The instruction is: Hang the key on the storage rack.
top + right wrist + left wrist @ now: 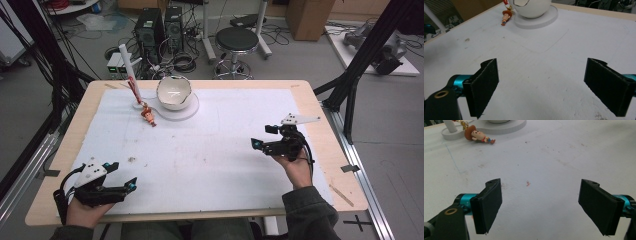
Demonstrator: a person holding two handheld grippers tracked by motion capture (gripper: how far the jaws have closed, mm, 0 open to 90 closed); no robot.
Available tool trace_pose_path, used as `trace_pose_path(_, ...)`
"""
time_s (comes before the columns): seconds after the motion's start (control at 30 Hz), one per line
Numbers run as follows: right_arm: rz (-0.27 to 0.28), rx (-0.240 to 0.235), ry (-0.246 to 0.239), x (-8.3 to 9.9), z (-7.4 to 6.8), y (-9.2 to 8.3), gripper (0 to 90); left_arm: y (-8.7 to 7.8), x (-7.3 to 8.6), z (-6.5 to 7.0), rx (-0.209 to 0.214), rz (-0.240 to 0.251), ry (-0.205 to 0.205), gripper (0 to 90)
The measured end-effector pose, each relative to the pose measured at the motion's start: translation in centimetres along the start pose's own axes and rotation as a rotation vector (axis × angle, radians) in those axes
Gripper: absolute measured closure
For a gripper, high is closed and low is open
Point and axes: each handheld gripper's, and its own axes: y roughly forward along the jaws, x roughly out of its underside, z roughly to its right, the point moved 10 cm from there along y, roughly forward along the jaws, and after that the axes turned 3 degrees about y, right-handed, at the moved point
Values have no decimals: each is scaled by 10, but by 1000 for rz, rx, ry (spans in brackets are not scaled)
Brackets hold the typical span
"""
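A white egg-shaped bowl (174, 93) with a broken rim stands on a round white base (192, 107) at the far middle of the white mat (210, 150). Left of it, a small cowboy figure (148, 116) lies on the mat, hanging by a red strap from a white post (128, 62). My left gripper (122, 174) is held near the front left corner, open and empty. My right gripper (262, 136) hovers at the right, also open and empty. The left gripper view shows the figure (477, 136) far ahead of the gripper (541, 205). In the right gripper view the bowl (531, 7) and figure (506, 16) lie far ahead of the gripper (546, 87).
The mat covers a wooden table (320, 115) whose edges show all round. Behind the table stand a black stool (236, 40), computer towers (150, 30) with cables and a cardboard box (310, 17). Black frame posts (357, 65) flank both sides.
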Motion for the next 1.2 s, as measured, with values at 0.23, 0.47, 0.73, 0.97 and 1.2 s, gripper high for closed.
trace_pose_path(0.23,6,15,-1,12,2,-7,117,1,-1,1,-1,-1,-1,192)
trace_pose_path(0.47,12,21,1,24,3,-13,114,1,-1,1,-2,-1,-2,186)
trace_pose_path(0.73,3,45,-17,38,4,-22,112,1,0,1,2,-4,-2,186)
trace_pose_path(0.97,15,59,-1,49,7,-30,112,2,1,1,3,-8,-5,186)
trace_pose_path(1.2,9,72,0,59,10,-35,112,2,2,1,4,-10,-8,186)
